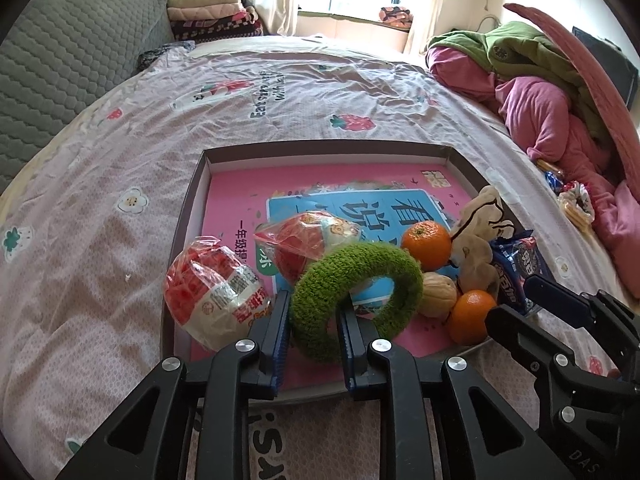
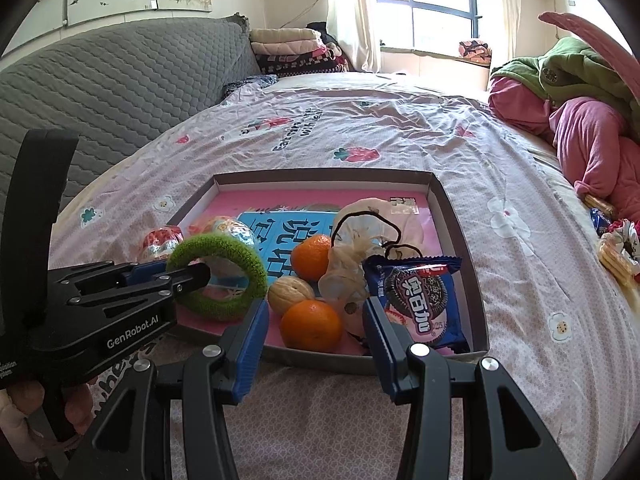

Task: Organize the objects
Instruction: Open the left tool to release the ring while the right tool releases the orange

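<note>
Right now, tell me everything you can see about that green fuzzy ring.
The green ring is a fuzzy, yarn-like loop with an open centre, like a soft hair tie. It stands tilted on edge over the near part of the tray. The left gripper has its band between the two fingers, one passing through the hole. A red wrapped snack sits just behind it, a walnut just right.
</note>
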Demonstrator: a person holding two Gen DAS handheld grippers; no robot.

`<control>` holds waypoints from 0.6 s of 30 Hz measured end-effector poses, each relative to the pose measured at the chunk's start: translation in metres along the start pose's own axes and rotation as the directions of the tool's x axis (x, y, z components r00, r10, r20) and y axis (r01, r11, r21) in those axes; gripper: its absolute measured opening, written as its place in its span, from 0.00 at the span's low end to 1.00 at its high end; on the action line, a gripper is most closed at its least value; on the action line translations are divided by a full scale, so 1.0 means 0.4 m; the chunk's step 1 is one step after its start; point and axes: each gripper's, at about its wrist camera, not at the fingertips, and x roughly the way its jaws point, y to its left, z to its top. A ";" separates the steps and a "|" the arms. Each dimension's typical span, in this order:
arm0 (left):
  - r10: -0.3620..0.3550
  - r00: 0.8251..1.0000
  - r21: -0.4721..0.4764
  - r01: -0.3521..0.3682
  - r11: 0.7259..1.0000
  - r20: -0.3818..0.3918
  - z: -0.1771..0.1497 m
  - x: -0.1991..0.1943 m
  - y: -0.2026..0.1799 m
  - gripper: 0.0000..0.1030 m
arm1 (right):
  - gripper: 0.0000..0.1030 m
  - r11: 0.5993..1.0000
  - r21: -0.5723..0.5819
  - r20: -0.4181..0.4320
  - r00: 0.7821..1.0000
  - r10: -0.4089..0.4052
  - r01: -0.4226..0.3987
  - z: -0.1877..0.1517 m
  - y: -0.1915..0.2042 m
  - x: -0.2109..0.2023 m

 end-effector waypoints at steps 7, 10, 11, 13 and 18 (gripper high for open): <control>0.002 1.000 -0.002 -0.002 1.000 -0.006 -0.007 -0.010 0.001 0.30 | 0.47 1.000 -0.009 0.007 1.000 0.000 0.000 0.001 0.009 -0.012; -0.002 1.000 -0.003 0.002 1.000 -0.005 -0.010 -0.018 0.001 0.36 | 0.51 1.000 -0.008 0.008 1.000 -0.004 0.004 0.002 0.008 -0.015; -0.004 1.000 -0.003 0.004 1.000 -0.004 -0.010 -0.021 0.000 0.36 | 0.53 1.000 -0.006 0.009 1.000 -0.004 0.004 0.003 0.008 -0.016; -0.005 1.000 -0.002 0.005 1.000 -0.003 -0.011 -0.024 -0.001 0.36 | 0.53 1.000 -0.004 0.010 1.000 -0.004 0.004 0.004 0.007 -0.018; -0.009 1.000 -0.003 0.009 1.000 0.002 -0.012 -0.036 -0.002 0.40 | 0.53 1.000 -0.004 0.011 1.000 -0.009 0.009 0.006 0.007 -0.019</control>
